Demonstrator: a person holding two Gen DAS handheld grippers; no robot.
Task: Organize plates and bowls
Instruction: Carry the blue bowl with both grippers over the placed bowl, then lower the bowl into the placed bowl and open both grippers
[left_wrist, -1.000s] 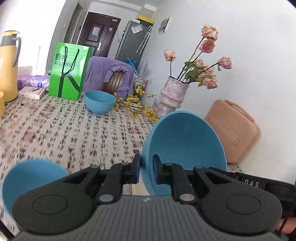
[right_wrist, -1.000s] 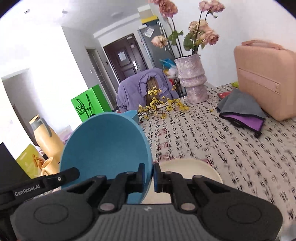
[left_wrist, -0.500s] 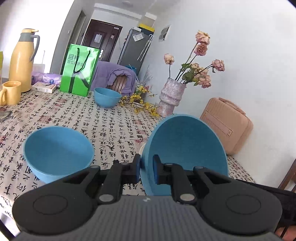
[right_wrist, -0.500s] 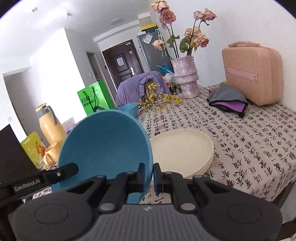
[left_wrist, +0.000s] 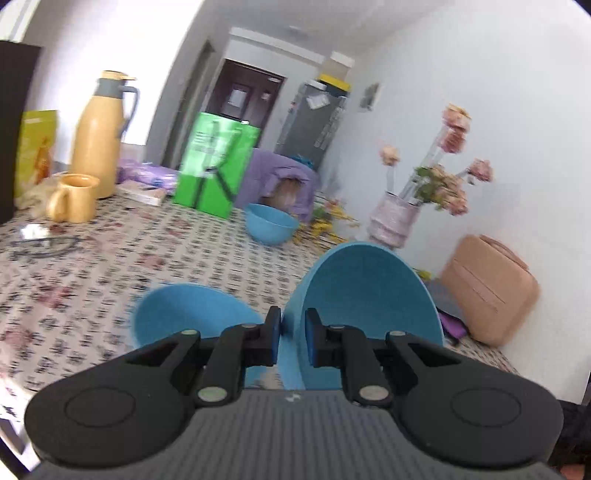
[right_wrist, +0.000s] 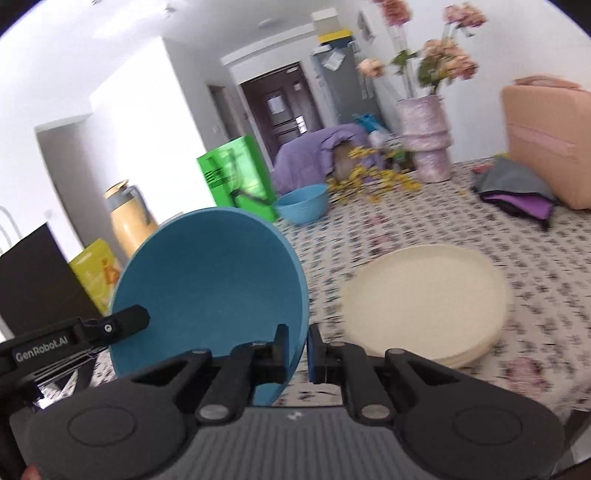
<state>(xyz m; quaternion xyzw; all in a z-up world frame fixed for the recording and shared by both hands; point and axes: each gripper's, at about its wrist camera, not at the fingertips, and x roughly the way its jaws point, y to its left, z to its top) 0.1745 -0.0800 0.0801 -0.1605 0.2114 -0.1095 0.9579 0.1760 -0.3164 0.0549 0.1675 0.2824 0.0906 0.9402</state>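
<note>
Both grippers, left and right, are clamped on 1 tilted blue bowl, seemingly to nest it into the bowl on the table.

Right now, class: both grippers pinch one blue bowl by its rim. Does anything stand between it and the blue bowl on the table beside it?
Nothing visible does. The held bowl hangs tilted right beside the empty bowl on the table, with no object in the gap. The plates lie on its other side, out of the path.
</note>
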